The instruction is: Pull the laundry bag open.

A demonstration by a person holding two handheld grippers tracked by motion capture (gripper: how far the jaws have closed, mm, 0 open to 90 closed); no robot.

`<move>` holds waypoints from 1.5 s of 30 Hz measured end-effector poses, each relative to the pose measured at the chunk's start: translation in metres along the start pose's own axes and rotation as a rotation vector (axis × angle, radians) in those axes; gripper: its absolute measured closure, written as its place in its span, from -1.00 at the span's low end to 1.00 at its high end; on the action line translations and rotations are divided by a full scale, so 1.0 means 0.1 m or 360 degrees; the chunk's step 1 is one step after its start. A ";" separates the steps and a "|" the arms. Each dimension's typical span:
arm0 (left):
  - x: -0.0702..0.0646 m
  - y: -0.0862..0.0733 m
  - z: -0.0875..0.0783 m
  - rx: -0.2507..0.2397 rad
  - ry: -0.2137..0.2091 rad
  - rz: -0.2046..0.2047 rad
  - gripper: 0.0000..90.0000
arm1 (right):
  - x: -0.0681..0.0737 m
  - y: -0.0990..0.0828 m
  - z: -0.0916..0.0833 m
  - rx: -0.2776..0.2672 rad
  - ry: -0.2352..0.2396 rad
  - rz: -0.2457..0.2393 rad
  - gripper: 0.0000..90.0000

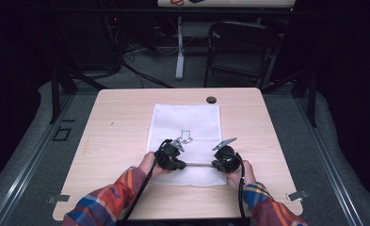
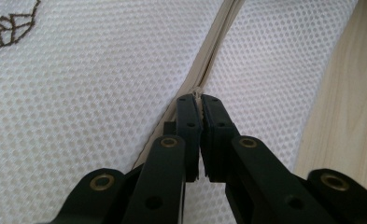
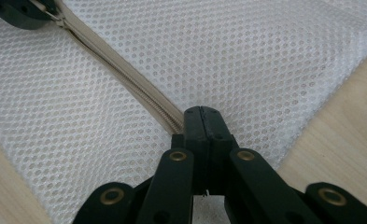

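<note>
A white mesh bag (image 1: 185, 125) lies flat on the wooden table (image 1: 116, 132), with a beige zipper (image 2: 221, 32) running across its near part. My left gripper (image 2: 200, 99) is shut on the small metal zipper pull, its tips right on the zipper line. In the high view it (image 1: 183, 165) sits at the bag's near left. My right gripper (image 3: 201, 111) is shut on the end of the zipper (image 3: 125, 77) at the bag's right edge, also seen in the high view (image 1: 214, 165). The left gripper (image 3: 17, 9) shows at the far end of the zipper in the right gripper view.
A brown line drawing (image 1: 186, 136) marks the bag's middle. A small dark round object (image 1: 211, 100) lies near the table's far edge. A black chair (image 1: 239, 47) and a table leg (image 1: 179, 52) stand beyond the table. Bare wood (image 3: 340, 121) flanks the bag.
</note>
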State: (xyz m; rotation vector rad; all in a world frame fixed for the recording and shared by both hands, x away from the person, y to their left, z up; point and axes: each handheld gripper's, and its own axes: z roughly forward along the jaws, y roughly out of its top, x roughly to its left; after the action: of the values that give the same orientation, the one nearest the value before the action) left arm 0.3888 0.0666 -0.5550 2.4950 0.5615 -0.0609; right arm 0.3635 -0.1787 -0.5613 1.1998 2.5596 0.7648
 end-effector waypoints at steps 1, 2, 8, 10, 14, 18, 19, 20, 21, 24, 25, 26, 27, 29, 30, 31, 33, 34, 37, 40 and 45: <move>0.01 -0.02 -0.01 -0.0008 -0.0009 -0.0016 0.93 | 0.00 0.00 0.00 0.0008 -0.0002 0.0004 1.00; 0.01 -0.03 -0.02 0.0001 -0.0002 -0.0017 0.93 | 0.00 0.00 0.01 -0.0009 -0.0009 0.0005 1.00; 0.02 -0.07 -0.05 -0.0002 -0.0006 -0.0030 0.93 | 0.01 0.01 0.01 0.0001 -0.0035 -0.0028 1.00; 0.02 -0.07 -0.05 0.0002 -0.0008 -0.0034 0.93 | 0.01 0.01 0.02 -0.0023 -0.0029 -0.0007 1.00; 0.03 -0.08 -0.05 0.0008 -0.0010 -0.0039 0.93 | 0.01 0.01 0.02 -0.0022 -0.0023 -0.0002 1.00; 0.04 -0.11 -0.06 -0.0007 -0.0007 -0.0073 0.93 | 0.01 0.01 0.02 -0.0021 -0.0031 -0.0008 1.00; 0.06 -0.12 -0.08 -0.0004 -0.0006 -0.0070 0.93 | 0.00 0.01 0.00 0.0004 -0.0036 -0.0026 1.00; 0.06 -0.13 -0.09 -0.0016 -0.0019 -0.0080 0.93 | -0.01 0.01 0.01 -0.0001 -0.0036 -0.0028 1.00; 0.06 -0.13 -0.09 -0.0016 -0.0019 -0.0080 0.93 | -0.01 0.01 0.01 -0.0001 -0.0036 -0.0028 1.00; 0.04 -0.13 -0.09 -0.0009 -0.0011 -0.0069 0.93 | -0.01 0.01 0.01 -0.0001 -0.0035 -0.0028 1.00; 0.05 -0.13 -0.09 -0.0016 -0.0026 -0.0081 0.93 | -0.01 0.01 0.01 -0.0001 -0.0036 -0.0026 1.00; 0.06 -0.14 -0.09 -0.0023 -0.0025 -0.0078 0.93 | -0.01 0.01 0.00 0.0000 -0.0036 -0.0026 1.00; 0.05 -0.14 -0.09 -0.0024 -0.0026 -0.0083 0.93 | -0.01 0.01 0.00 0.0000 -0.0036 -0.0025 1.00; 0.05 -0.14 -0.10 -0.0022 -0.0014 -0.0082 0.93 | -0.01 0.01 0.00 0.0004 -0.0034 -0.0022 1.00; 0.06 -0.15 -0.11 -0.0011 0.0001 -0.0080 0.93 | -0.01 0.01 0.00 0.0001 -0.0035 -0.0022 1.00; 0.08 -0.17 -0.12 -0.0019 -0.0011 -0.0103 0.93 | -0.01 0.01 0.00 0.0000 -0.0035 -0.0022 1.00; 0.12 -0.23 -0.17 -0.0020 0.0007 -0.0132 0.93 | -0.02 0.01 0.00 -0.0001 -0.0029 -0.0019 1.00; 0.13 -0.25 -0.19 -0.0022 0.0006 -0.0146 0.93 | -0.03 0.01 0.01 -0.0008 -0.0028 -0.0017 1.00; 0.15 -0.31 -0.24 -0.0018 0.0017 -0.0157 0.93 | -0.03 0.01 0.00 -0.0003 -0.0029 -0.0017 1.00; 0.17 -0.36 -0.28 -0.0017 0.0023 -0.0172 0.93 | -0.02 0.01 0.01 0.0002 -0.0040 -0.0023 1.00; 0.19 -0.43 -0.34 -0.0030 0.0027 -0.0195 0.93 | -0.02 0.01 0.00 0.0000 -0.0046 -0.0026 1.00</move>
State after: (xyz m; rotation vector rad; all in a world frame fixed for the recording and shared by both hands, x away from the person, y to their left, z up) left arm 0.3859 0.1246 -0.5521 2.4432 0.7182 -0.0809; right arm 0.3654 -0.1795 -0.5611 1.1796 2.5430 0.7381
